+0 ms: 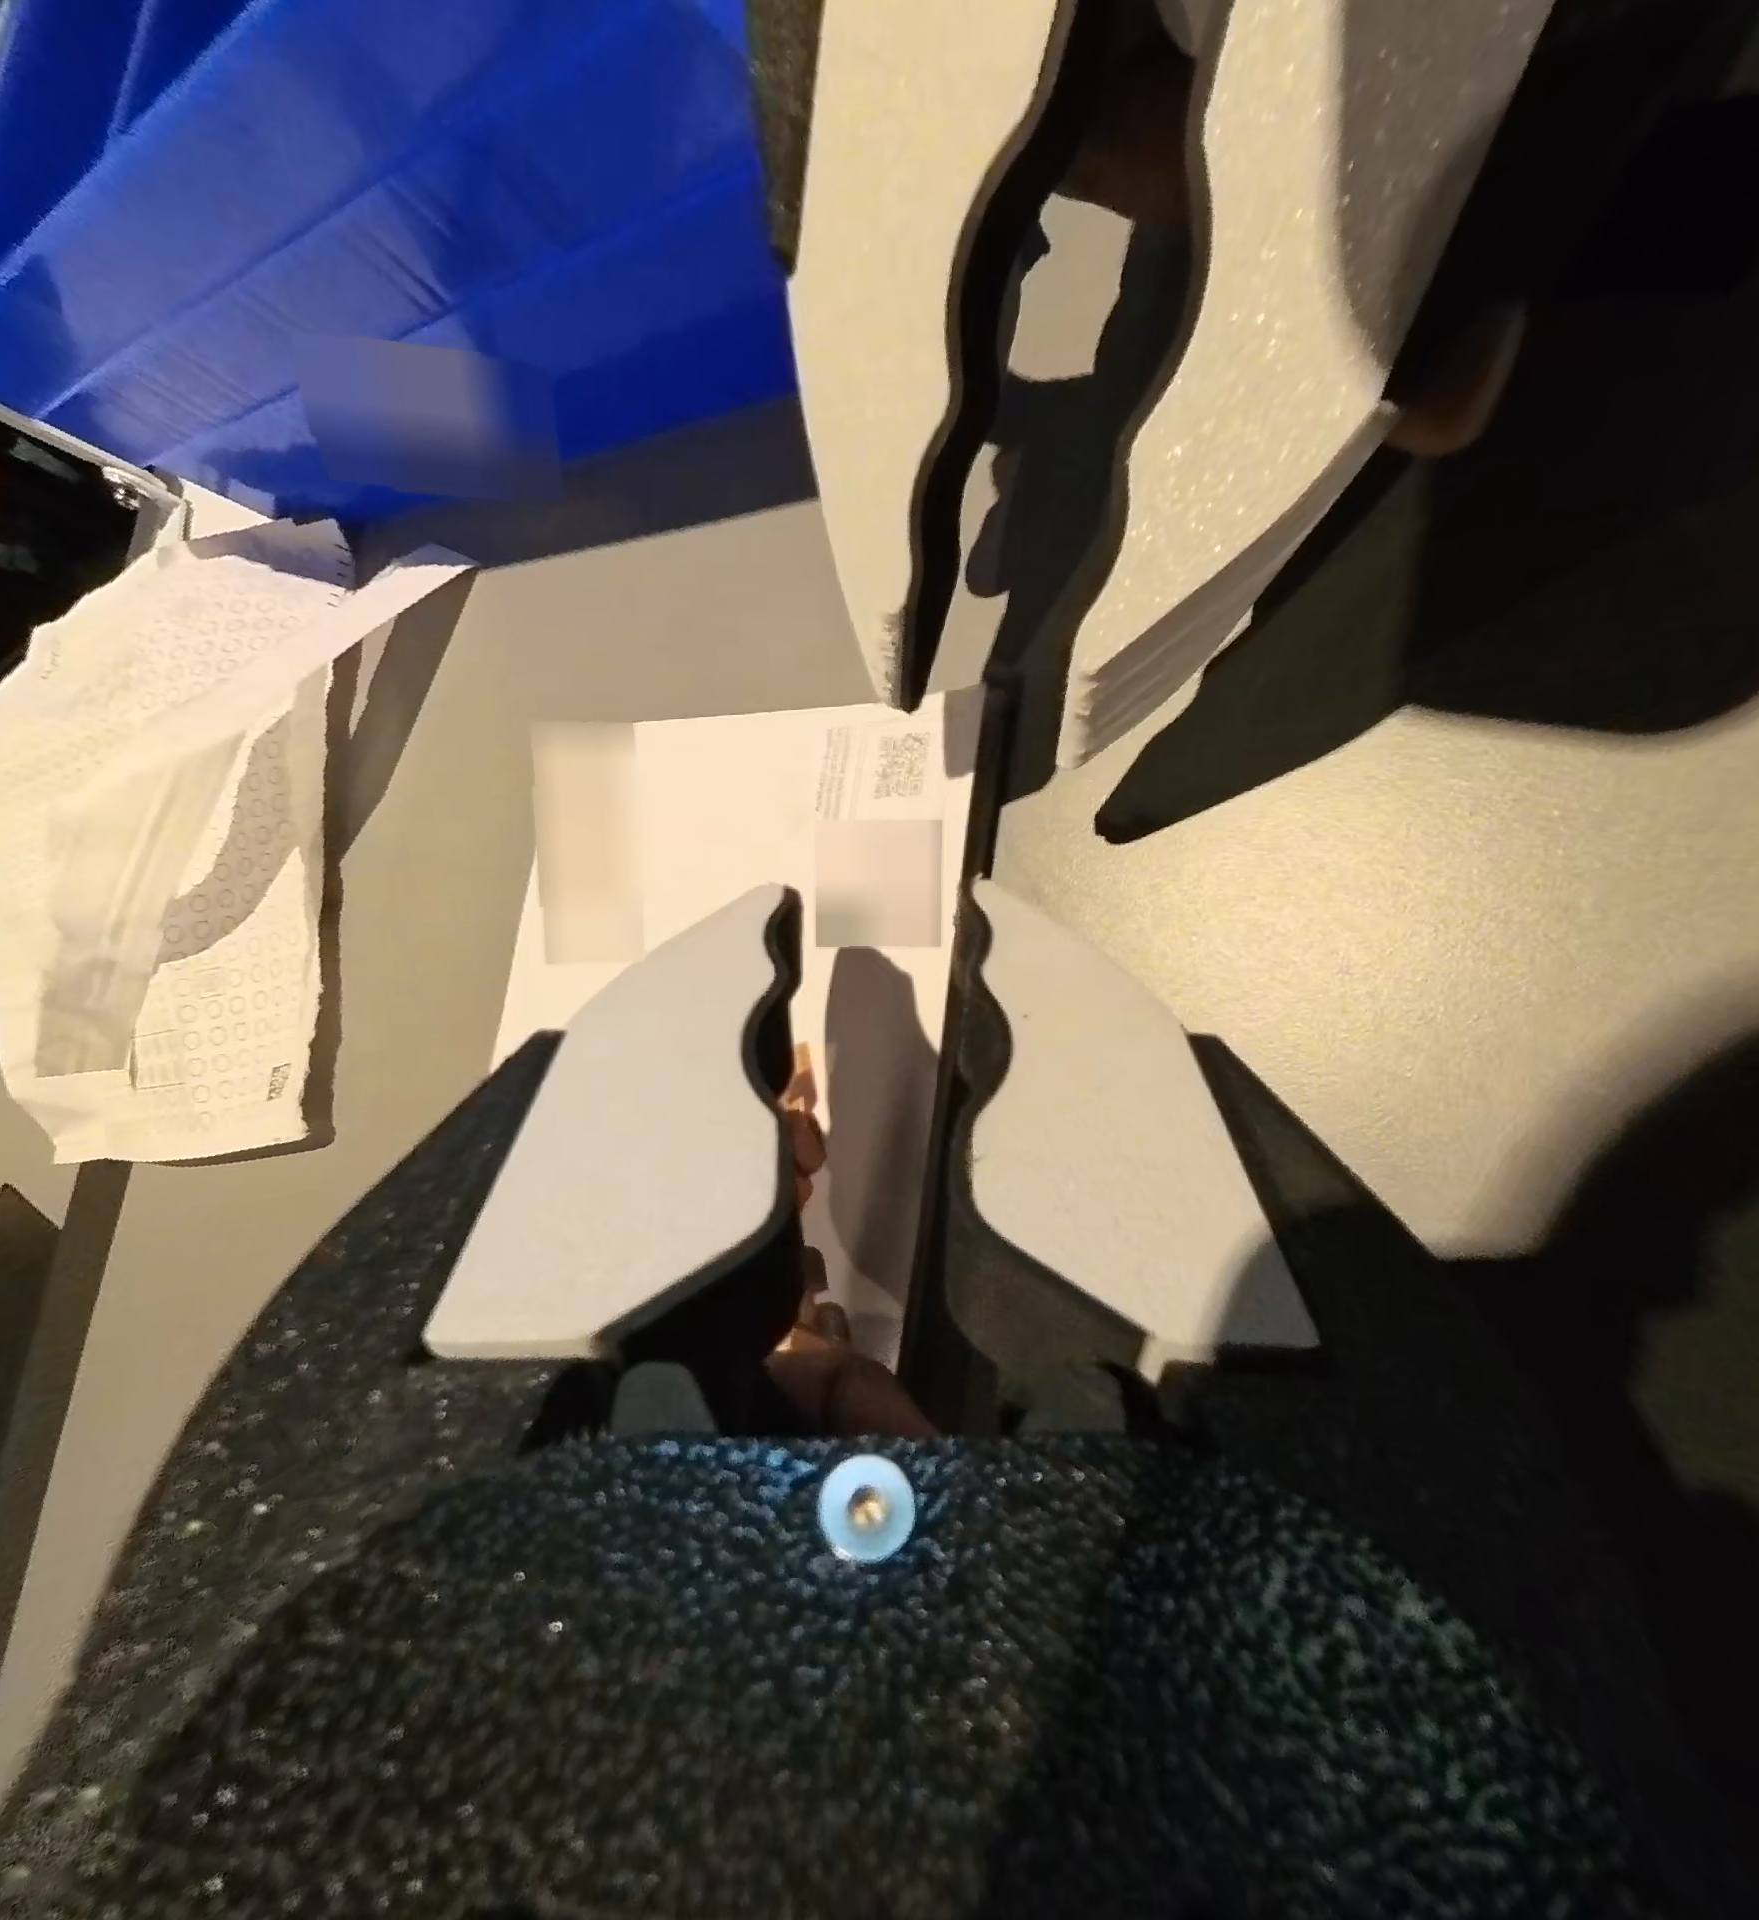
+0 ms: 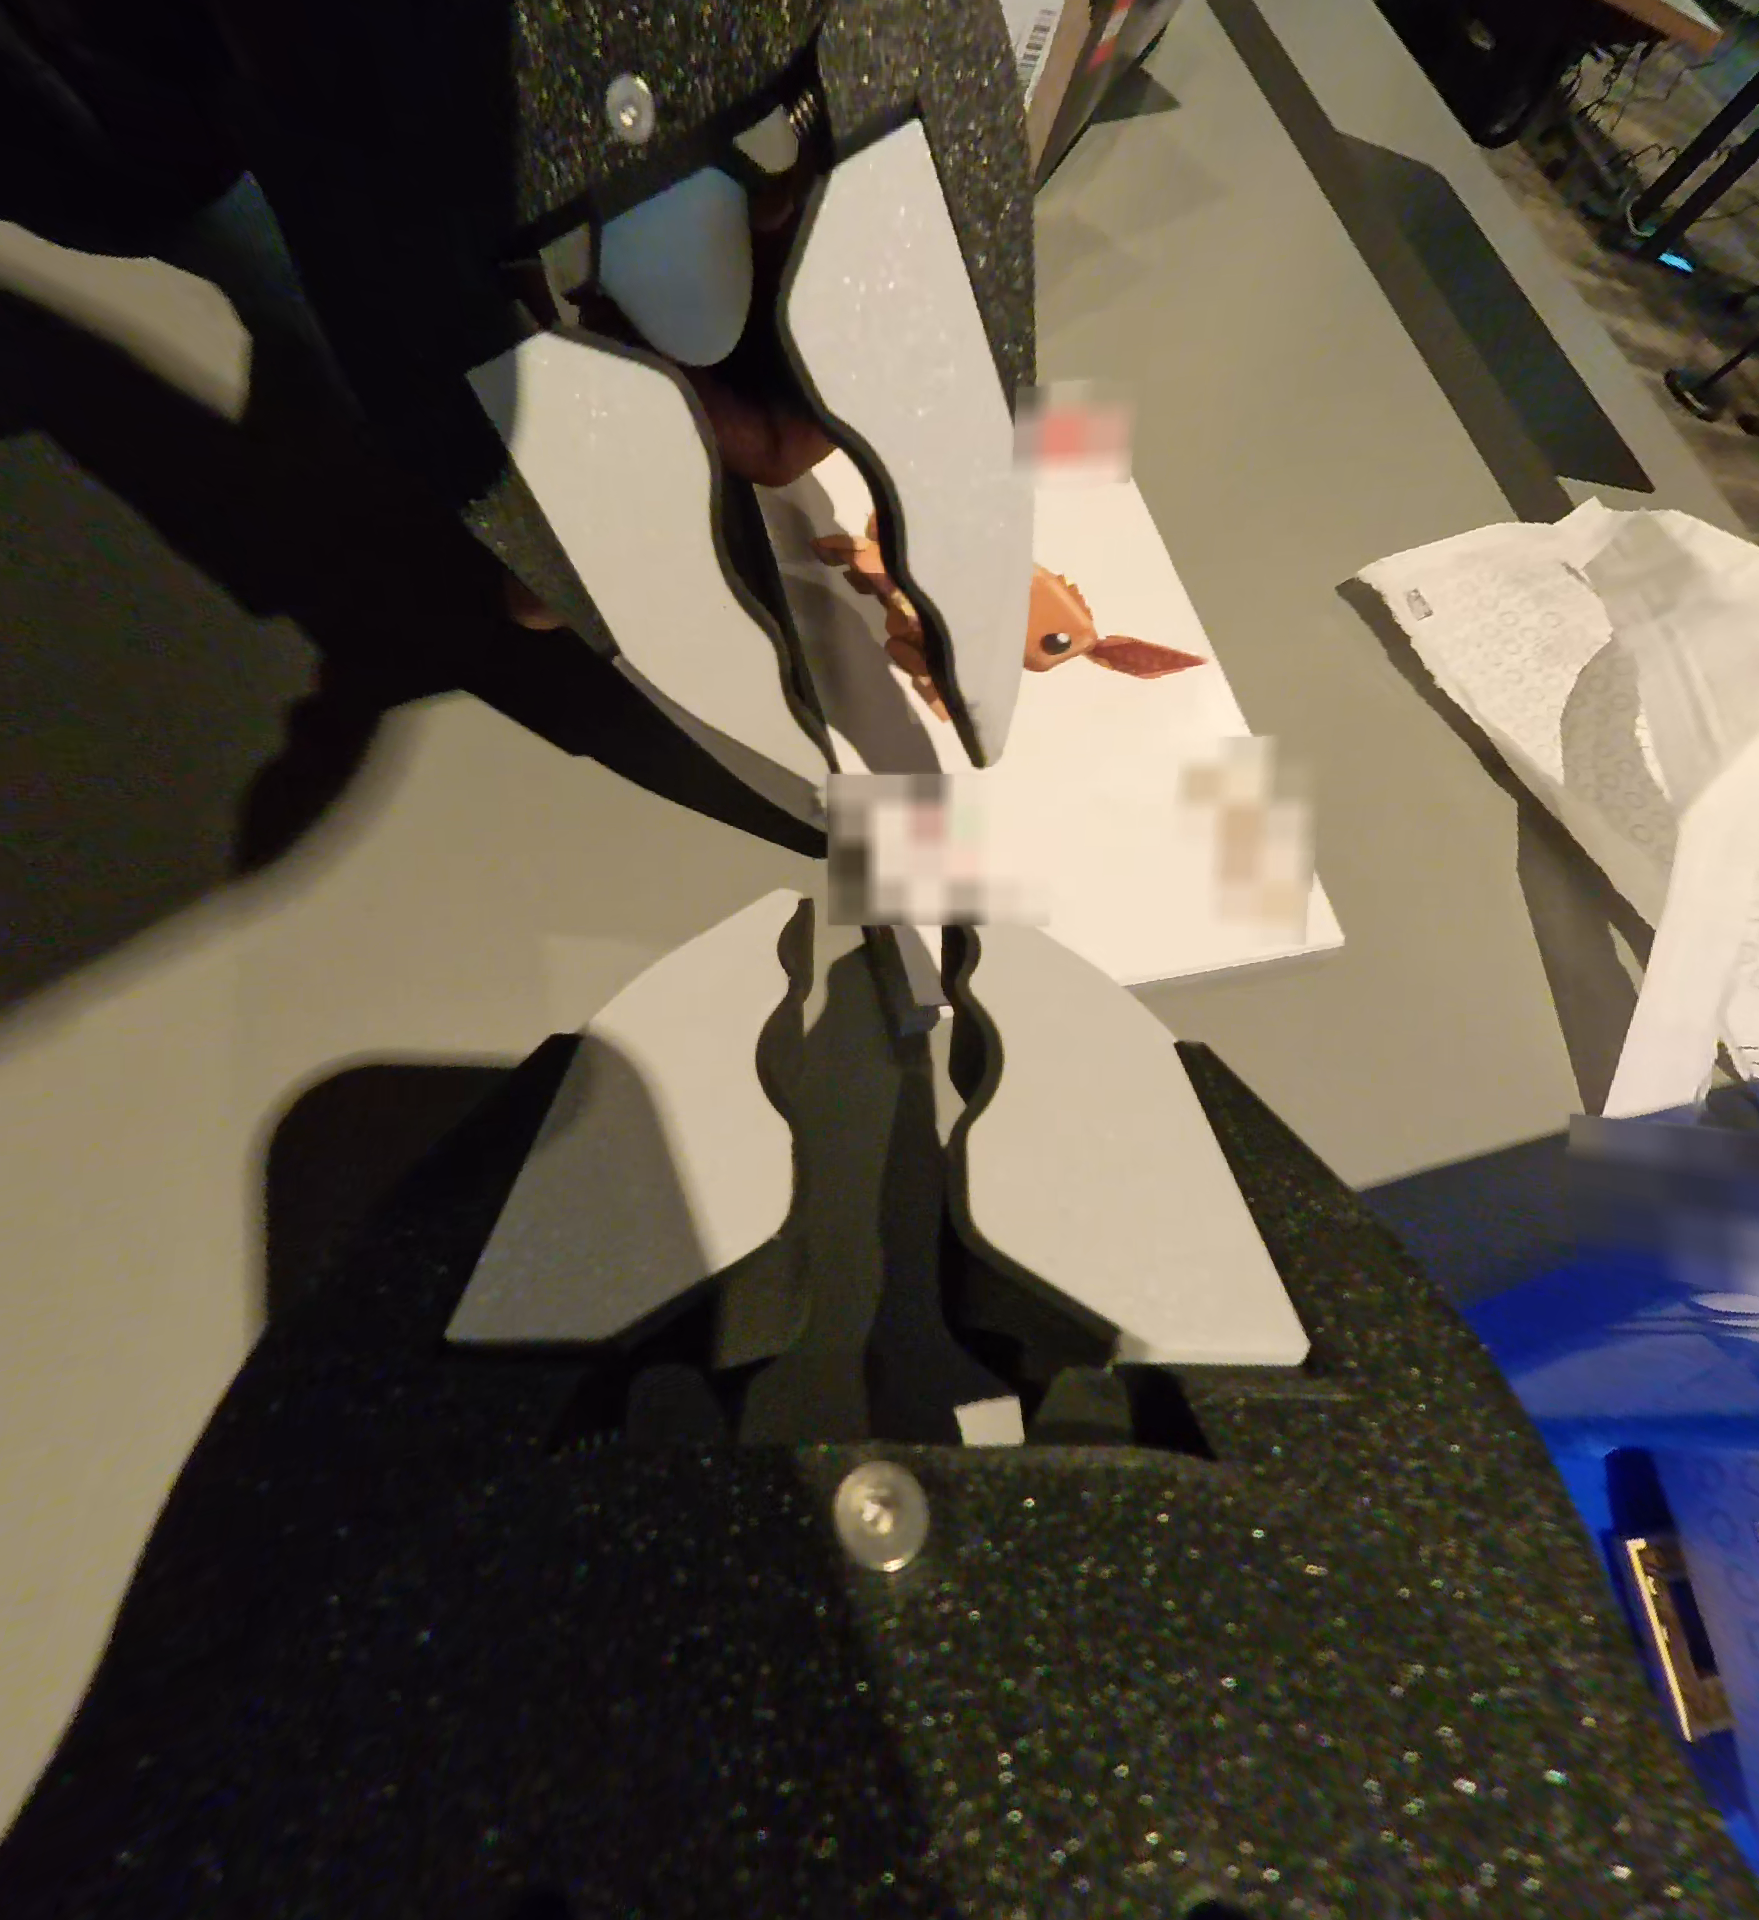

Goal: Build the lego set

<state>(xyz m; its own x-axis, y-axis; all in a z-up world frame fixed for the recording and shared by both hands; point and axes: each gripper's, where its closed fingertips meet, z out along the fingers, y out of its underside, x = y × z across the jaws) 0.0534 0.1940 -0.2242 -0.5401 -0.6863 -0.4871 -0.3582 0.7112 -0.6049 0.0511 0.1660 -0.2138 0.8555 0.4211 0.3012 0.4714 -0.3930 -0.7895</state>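
Observation:
A white instruction booklet [image 1: 709, 810] lies flat on the grey table [image 1: 1374, 987]. It also shows in the right wrist view [image 2: 1093, 748], with a brown brick-built animal [image 2: 1062, 639] on it that looks printed. My left gripper [image 1: 880, 904] hangs over the booklet's edge, open and empty. My right gripper [image 2: 883, 930] faces it tip to tip, open and empty. Each shows in the other's view, the right [image 1: 1000, 717] and the left [image 2: 901, 764]. A thin dark strip [image 1: 963, 935] runs along the booklet's edge between both pairs of fingers; I cannot tell whether it is a part or shadow. No loose bricks show.
A blue box [image 1: 387, 260] stands close beside the booklet and shows in the right wrist view [image 2: 1633, 1351]. A torn white paper bag [image 1: 148, 831] lies next to it, also visible from the right [image 2: 1633, 727]. A cardboard box [image 2: 1062, 62] sits near the table's far edge. The tips of both grippers are at nearly the same place.

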